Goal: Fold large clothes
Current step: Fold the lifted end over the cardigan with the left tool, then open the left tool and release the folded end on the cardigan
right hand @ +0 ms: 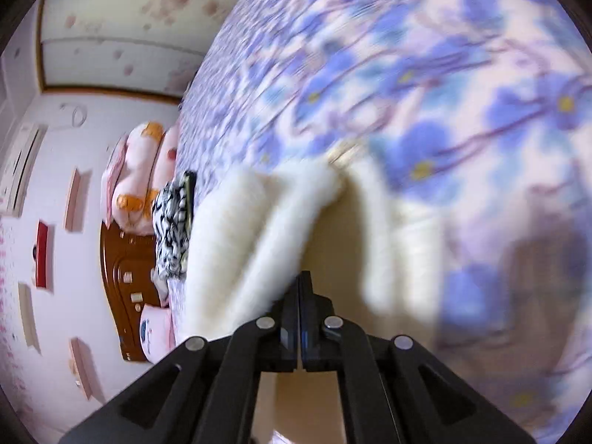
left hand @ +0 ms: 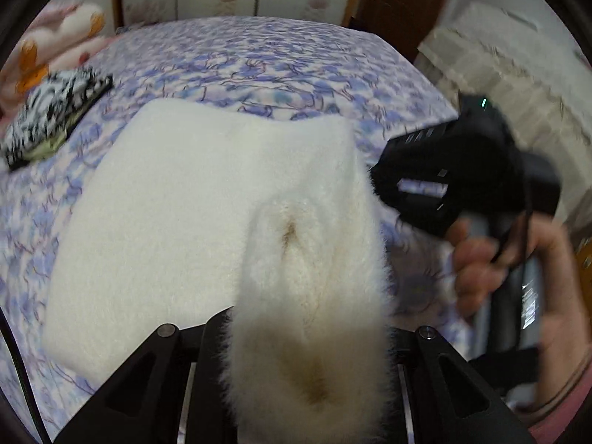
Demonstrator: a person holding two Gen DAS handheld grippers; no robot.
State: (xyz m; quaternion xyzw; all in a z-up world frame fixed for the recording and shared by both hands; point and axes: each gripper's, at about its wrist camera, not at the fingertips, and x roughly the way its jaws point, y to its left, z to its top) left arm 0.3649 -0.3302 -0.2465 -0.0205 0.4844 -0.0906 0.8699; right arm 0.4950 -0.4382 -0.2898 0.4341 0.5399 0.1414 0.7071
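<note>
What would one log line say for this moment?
left gripper: shut on white fleece garment | right gripper: shut on same garment | floral bedsheet

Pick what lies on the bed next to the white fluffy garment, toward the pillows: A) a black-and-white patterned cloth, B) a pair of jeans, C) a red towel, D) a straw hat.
A: a black-and-white patterned cloth lies on the floral bedspread beside the white fluffy garment.

Your left gripper's (left hand: pixel 307 370) fingertips were buried under the white fleece garment (left hand: pixel 207 199), so its pads could not be seen. Motion blur smeared the floral bedsheet (right hand: pixel 462 118) in the right wrist view. Your right hand (left hand: pixel 507 270) was blurred and cut off by the picture's edge. The black-and-white item (left hand: pixel 55 111) was too indistinct to identify.
</note>
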